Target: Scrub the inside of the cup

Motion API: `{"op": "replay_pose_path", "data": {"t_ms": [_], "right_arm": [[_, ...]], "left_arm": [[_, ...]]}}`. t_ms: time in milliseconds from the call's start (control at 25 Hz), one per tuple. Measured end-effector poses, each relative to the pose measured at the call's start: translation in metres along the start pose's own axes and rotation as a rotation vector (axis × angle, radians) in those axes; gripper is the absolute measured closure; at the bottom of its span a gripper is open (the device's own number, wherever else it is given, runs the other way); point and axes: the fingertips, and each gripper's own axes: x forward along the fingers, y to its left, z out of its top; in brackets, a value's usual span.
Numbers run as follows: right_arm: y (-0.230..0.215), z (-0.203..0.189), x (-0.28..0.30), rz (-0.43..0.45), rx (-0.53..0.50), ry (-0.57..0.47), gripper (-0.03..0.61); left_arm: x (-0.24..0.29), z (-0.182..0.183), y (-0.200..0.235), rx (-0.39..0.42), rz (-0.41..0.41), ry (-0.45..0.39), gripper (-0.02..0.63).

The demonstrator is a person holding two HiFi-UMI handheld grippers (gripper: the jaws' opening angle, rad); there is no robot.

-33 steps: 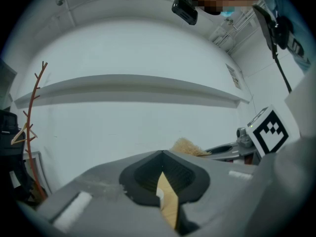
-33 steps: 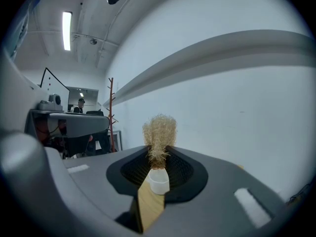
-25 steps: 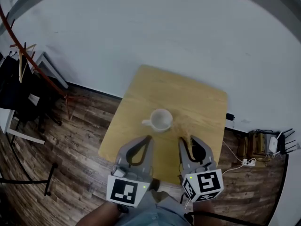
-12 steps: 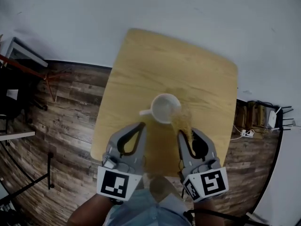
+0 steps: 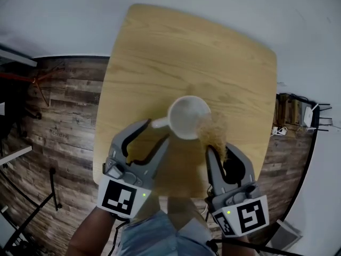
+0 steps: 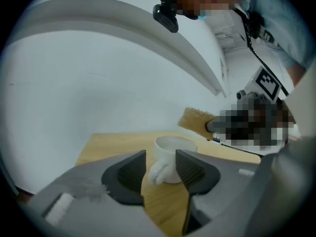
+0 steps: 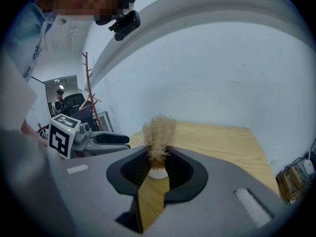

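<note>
A white cup (image 5: 188,116) stands upright on the wooden table (image 5: 160,52), its handle (image 5: 159,123) pointing left. My left gripper (image 5: 156,132) is open. Its jaws have just been opening, and the handle lies at the gap between the tips with neither pad pressing it. In the left gripper view the cup (image 6: 174,153) sits just beyond the left gripper (image 6: 160,158). My right gripper (image 5: 216,149) is shut on a tan fibrous scrubber (image 5: 212,132), which hangs at the cup's right rim. The scrubber (image 7: 159,131) stands up from the right gripper (image 7: 158,154) and hides most of the cup.
The table's near edge (image 5: 138,188) lies under both grippers, with wood floor (image 5: 58,121) around it. A white wall (image 5: 224,4) runs behind the table. Cables and a box (image 5: 293,111) lie on the floor at the right.
The left jaws, together before, now stand apart. Both grippers have come down and forward to the cup. The scrubber has gone from short of the cup to its right rim.
</note>
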Motion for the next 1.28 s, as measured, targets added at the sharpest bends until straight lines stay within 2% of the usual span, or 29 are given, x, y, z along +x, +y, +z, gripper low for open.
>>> {"op": "replay_pose_path", "data": {"t_ms": [320,560,680,760,880,1280], "right_arm": [[-0.007,-0.011,0.005,-0.030,0.029,0.024,0.494],[-0.007,-0.012,0.008,-0.043,0.043,0.027,0.494],[-0.008,-0.014,0.008,-0.051,0.047,0.033,0.494],[-0.009,-0.015,0.007,-0.055,0.048,0.037,0.494],[-0.009,-0.017,0.006,-0.060,0.048,0.039,0.494],[-0.012,-0.014,0.004,-0.071,0.046,0.043,0.494]], "left_arm": [[0.018,-0.013,-0.003,0.087,-0.118,0.014,0.416],[0.021,-0.020,-0.005,0.153,-0.177,0.043,0.420],[0.023,-0.025,-0.004,0.202,-0.185,0.064,0.436],[0.023,-0.031,-0.003,0.246,-0.176,0.087,0.477],[0.025,-0.030,-0.004,0.285,-0.188,0.088,0.483],[0.024,-0.035,-0.015,0.287,-0.251,0.148,0.518]]}}
